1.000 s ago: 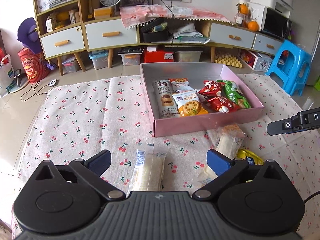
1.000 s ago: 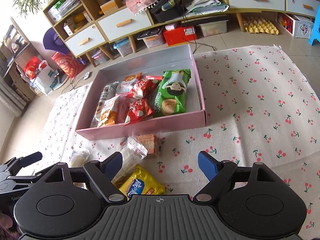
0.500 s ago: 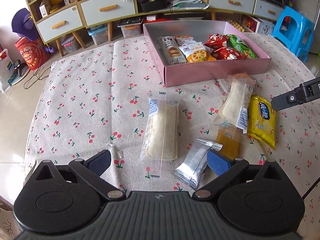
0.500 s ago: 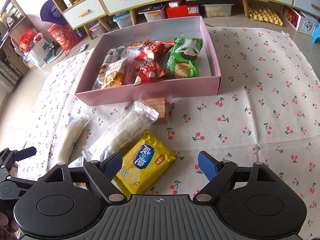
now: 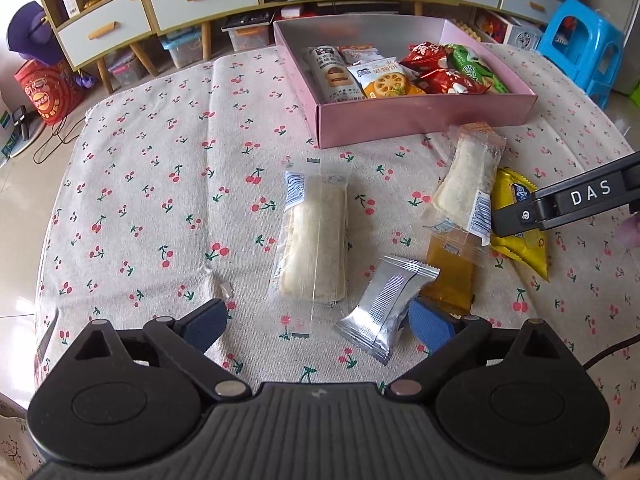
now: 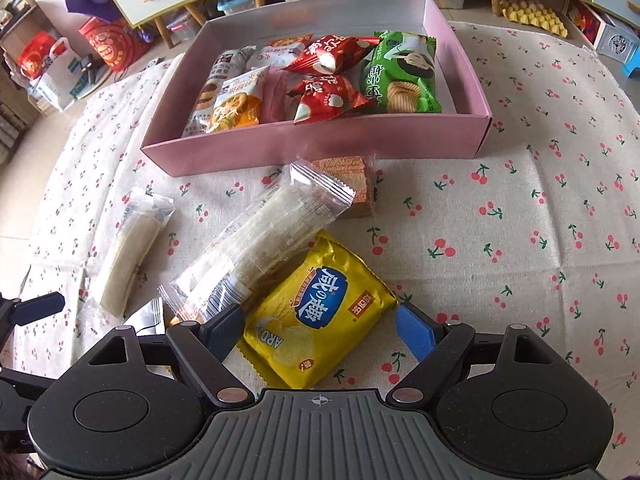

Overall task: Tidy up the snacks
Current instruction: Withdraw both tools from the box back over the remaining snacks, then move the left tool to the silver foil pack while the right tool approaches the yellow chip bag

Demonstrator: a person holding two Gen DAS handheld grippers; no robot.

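While your left gripper [image 5: 318,320] stands wide, its jaws having just closed slightly, a silver packet [image 5: 386,308] and a clear-wrapped pastry [image 5: 314,240] lie between them, unpressed. Your right gripper [image 6: 320,330], jaws also wide, straddles the yellow chip bag [image 6: 316,312] without gripping it. Beyond, toward the cherry-print cloth's [image 6: 520,208] far edge, the pink box [image 6: 320,140] holds more snacks.

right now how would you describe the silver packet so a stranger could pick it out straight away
Start at the pink box on the cherry-print cloth and look at the loose snacks in front of it. The silver packet lies nearest the left gripper. It is the only plain foil one; its neighbours are clear, amber or yellow.
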